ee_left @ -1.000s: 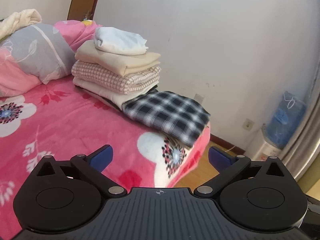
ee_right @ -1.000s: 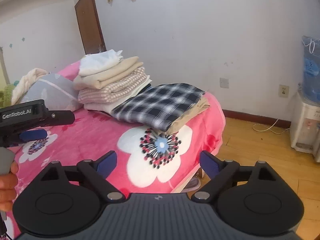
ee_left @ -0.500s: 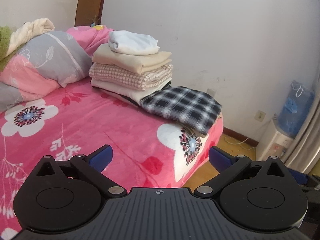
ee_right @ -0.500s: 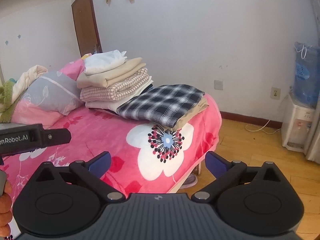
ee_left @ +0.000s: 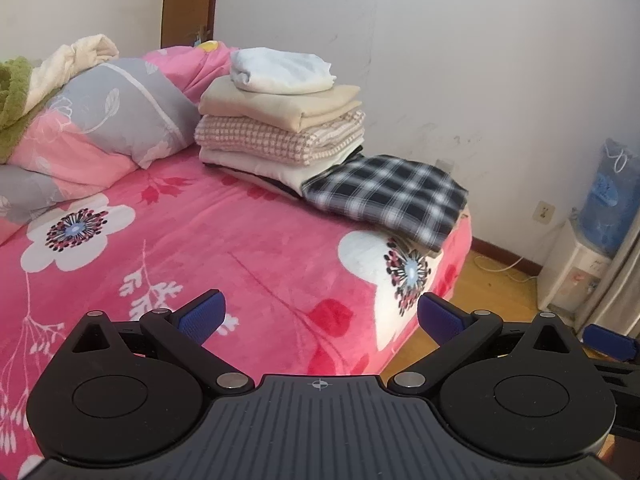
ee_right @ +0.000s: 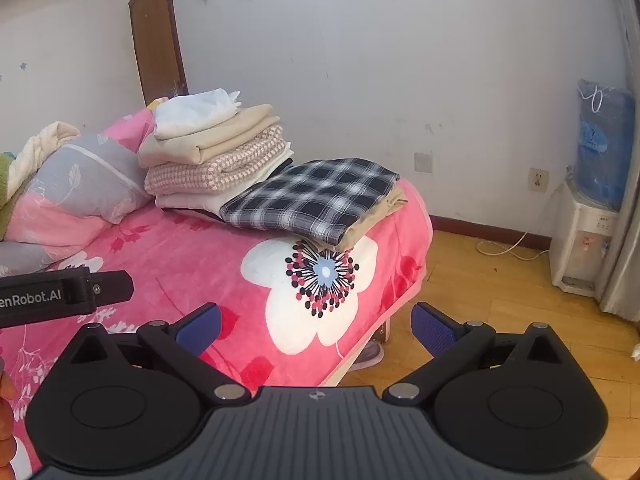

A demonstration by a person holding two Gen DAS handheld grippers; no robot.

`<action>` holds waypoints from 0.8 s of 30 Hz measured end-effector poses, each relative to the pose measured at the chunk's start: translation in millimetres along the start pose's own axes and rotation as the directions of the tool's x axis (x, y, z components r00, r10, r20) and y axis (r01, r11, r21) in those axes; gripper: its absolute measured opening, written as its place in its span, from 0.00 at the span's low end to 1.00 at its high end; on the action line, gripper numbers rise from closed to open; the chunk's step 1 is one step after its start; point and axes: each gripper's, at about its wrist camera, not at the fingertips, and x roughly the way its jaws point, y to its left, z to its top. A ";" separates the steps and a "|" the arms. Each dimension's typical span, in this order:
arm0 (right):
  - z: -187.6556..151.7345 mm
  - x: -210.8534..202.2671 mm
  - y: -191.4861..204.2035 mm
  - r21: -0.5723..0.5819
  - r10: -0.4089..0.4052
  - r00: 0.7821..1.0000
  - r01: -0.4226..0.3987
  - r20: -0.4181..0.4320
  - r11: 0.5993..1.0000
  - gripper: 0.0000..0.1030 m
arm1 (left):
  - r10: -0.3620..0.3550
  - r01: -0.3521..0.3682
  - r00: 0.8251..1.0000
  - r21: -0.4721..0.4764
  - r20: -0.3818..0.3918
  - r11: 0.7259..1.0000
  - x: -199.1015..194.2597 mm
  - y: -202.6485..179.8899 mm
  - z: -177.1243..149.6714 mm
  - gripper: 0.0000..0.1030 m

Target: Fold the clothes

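Both grippers hover over a pink floral bed (ee_left: 248, 248), empty, fingers spread wide; the right gripper's (ee_right: 316, 328) have just been opening. The plaid garment (ee_right: 316, 196), folded flat, lies above centre in the right wrist view, ahead and well apart from the fingers, long axis running toward the upper right. It touches a stack of folded clothes (ee_left: 280, 120). The left gripper (ee_left: 320, 316) sees it right of centre; which hand is nearer is unclear.
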 end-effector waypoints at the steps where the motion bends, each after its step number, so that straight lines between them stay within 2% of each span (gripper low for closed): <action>1: 0.1 0.4 -0.3 0.001 0.000 1.000 0.000 -0.001 1.000 1.00 | 0.004 -0.004 1.000 0.003 -0.002 1.000 0.5 -0.3 -0.2 1.00; 11: 1.4 2.9 -3.3 0.004 -0.005 1.000 0.005 -0.005 1.000 1.00 | 0.019 -0.018 1.000 0.030 -0.019 0.999 2.0 -5.1 -4.6 1.00; 15: 2.6 3.1 -9.6 0.002 -0.011 1.000 0.011 0.026 1.000 1.00 | -0.014 0.014 1.000 0.022 0.004 1.000 2.4 -0.9 -6.3 1.00; 18: 6.4 10.8 -21.5 0.022 0.009 0.998 -0.010 0.060 1.000 1.00 | -0.011 0.011 0.999 -0.003 0.047 1.000 10.1 7.3 -6.2 1.00; 21: 10.6 31.5 -43.6 0.102 0.084 0.992 -0.094 0.096 0.990 1.00 | 0.005 -0.003 0.996 -0.025 0.093 1.000 21.2 14.2 -3.2 1.00; 24: 15.5 64.8 -71.9 0.228 0.212 0.970 -0.234 0.114 0.945 1.00 | -0.019 0.029 0.993 -0.091 0.115 0.995 63.4 17.1 22.7 1.00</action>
